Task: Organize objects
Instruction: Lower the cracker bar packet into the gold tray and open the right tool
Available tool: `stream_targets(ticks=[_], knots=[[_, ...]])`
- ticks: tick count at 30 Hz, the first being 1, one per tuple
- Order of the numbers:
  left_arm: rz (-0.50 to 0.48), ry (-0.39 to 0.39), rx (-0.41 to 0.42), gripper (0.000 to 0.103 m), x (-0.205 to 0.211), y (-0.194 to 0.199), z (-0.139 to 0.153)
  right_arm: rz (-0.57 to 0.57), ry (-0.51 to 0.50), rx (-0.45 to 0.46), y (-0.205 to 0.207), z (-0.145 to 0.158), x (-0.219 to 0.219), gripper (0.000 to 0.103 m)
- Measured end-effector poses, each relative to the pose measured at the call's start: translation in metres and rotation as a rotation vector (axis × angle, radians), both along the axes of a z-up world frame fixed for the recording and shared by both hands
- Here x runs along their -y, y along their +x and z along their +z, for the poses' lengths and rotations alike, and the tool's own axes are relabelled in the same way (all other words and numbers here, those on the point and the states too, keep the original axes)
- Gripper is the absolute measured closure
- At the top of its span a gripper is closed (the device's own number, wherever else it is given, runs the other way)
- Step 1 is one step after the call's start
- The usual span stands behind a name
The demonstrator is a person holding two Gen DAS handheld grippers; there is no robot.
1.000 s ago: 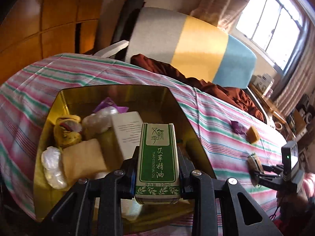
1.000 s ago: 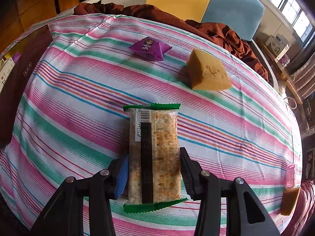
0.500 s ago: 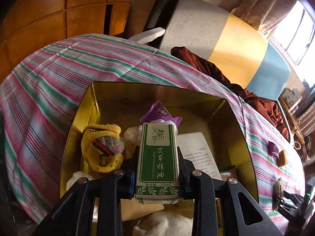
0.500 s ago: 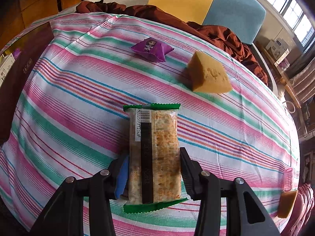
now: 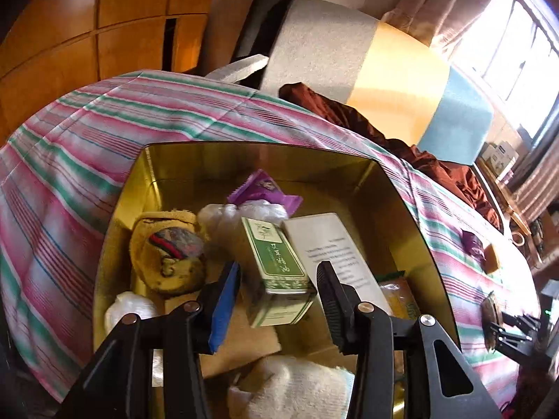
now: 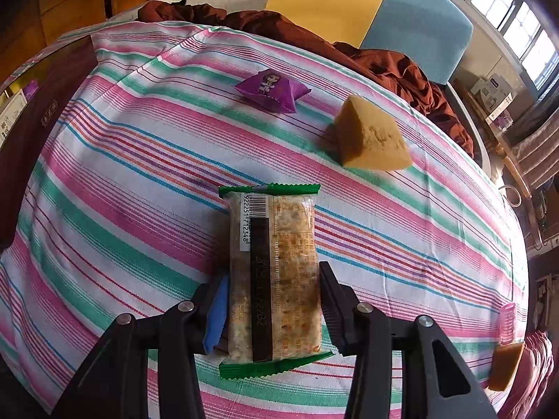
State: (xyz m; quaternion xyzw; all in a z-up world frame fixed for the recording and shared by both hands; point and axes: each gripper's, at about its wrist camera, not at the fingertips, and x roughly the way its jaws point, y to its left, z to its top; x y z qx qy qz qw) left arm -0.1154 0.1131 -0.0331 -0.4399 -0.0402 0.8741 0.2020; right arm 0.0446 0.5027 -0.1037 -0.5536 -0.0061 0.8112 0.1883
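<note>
In the left wrist view, a green essential-oil box (image 5: pixel 276 258) lies tilted inside the gold tin (image 5: pixel 258 148), among the things there. My left gripper (image 5: pixel 277 274) hovers over it; its jaws are opening, and the box sits loose between the fingers with a gap on each side. In the right wrist view, my right gripper (image 6: pixel 274 279) is shut on a green-edged cracker packet (image 6: pixel 276 237), held just over the striped tablecloth (image 6: pixel 139 181).
The tin holds a yellow pouch (image 5: pixel 167 251), a purple sachet (image 5: pixel 263 192), a white booklet (image 5: pixel 332 244) and white cloth (image 5: pixel 297 387). On the cloth lie another purple sachet (image 6: pixel 270 90), a yellow sponge wedge (image 6: pixel 370 139) and a pink clip (image 6: pixel 507 317). A brown garment (image 6: pixel 401 66) lies at the far edge.
My left gripper moved over the tin, then let go of the green box, which dropped and tilted among the contents. The right gripper and its packet stayed put.
</note>
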Motion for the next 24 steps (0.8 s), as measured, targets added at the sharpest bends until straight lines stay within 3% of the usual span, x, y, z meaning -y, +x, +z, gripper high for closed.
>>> stream_targets(ticks=[6, 17, 24], knots=[[-0.031, 0.010, 0.003, 0.058, -0.016, 0.011, -0.003, 0.001, 0.004, -0.001, 0.000, 0.001, 0.001, 0.056], [0.004, -0.060, -0.110, 0.053, 0.025, 0.062, 0.010, 0.009, 0.061, 0.014, -0.004, 0.001, 0.009, 0.059], [-0.003, -0.089, -0.142, 0.049, 0.036, 0.084, 0.015, -0.107, -0.027, 0.007, 0.002, 0.008, 0.008, 0.059]])
